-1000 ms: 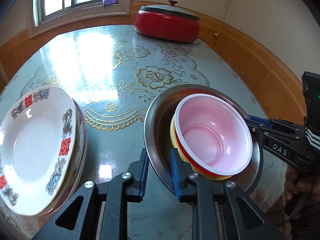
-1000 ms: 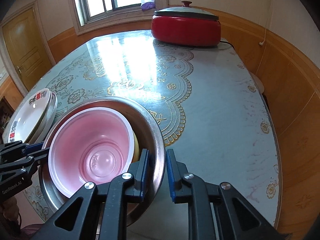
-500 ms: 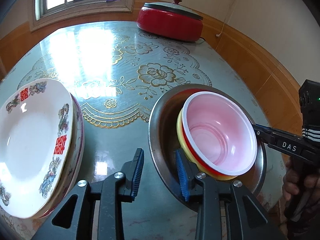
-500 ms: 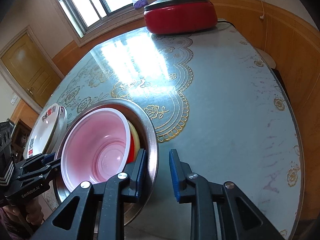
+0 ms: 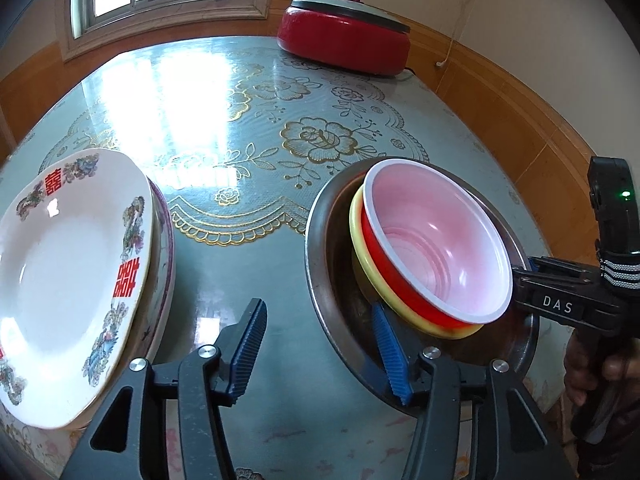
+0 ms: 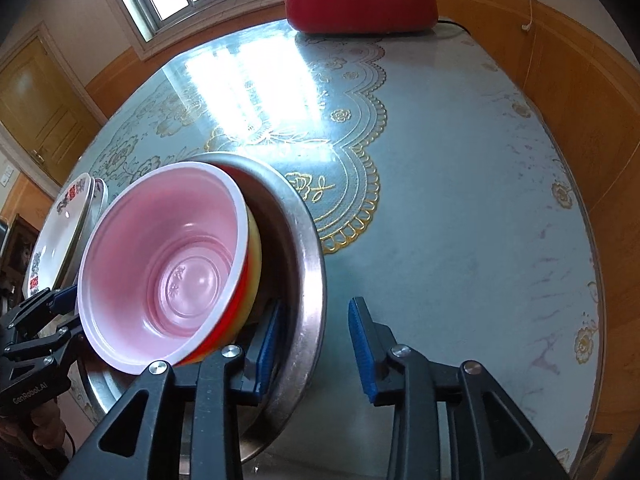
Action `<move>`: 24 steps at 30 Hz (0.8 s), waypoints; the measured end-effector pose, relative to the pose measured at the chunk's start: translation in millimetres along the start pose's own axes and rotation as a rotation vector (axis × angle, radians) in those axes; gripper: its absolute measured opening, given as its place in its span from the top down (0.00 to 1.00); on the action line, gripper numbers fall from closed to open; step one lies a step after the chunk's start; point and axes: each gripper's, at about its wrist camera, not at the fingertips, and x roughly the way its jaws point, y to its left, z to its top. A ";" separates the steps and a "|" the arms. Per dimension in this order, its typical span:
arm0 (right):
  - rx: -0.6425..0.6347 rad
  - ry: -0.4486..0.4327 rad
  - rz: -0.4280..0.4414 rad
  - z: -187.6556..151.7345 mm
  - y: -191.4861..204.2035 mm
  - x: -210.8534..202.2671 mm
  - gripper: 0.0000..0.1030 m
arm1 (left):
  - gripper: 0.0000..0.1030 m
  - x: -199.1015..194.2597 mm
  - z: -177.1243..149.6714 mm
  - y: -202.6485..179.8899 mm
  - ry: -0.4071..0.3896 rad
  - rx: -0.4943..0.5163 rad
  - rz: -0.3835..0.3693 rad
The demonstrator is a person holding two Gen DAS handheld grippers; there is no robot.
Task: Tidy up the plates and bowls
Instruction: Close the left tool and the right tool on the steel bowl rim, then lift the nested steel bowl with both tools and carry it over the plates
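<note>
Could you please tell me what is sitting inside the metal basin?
Inside the metal basin sits a yellow bowl, with a red bowl, pink inside, nested in it. They hide most of the basin's floor, so anything beneath them cannot be seen.

A stack of plates [image 5: 72, 264] lies at the frame's left on the table [image 5: 248, 128]. To its right, 2 nested bowls [image 5: 436, 248] sit inside a basin [image 5: 324, 280]. A lidded cooker [image 5: 344, 40] stands behind, upper centre.
</note>
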 end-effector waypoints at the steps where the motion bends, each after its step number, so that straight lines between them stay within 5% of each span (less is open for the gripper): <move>1: -0.004 -0.001 -0.004 0.0 0.6 -0.2 0.67 | 0.43 -0.1 -0.4 0.4 0.002 -0.001 0.002; 8: -0.025 -0.002 -0.026 -2.2 4.7 0.5 0.66 | 0.42 0.6 -0.9 0.2 0.027 -0.009 -0.011; 11: -0.036 -0.018 -0.027 -4.5 6.6 1.0 0.67 | 0.61 -1.2 -1.0 2.6 0.022 -0.030 -0.075; 14: -0.048 -0.030 -0.040 -4.9 11.2 3.3 0.67 | 0.66 -2.0 -0.3 -0.7 0.019 -0.021 -0.077; 24: -0.099 -0.027 -0.028 -8.6 17.6 3.4 0.66 | 0.60 3.5 -0.4 0.1 0.037 -0.029 -0.115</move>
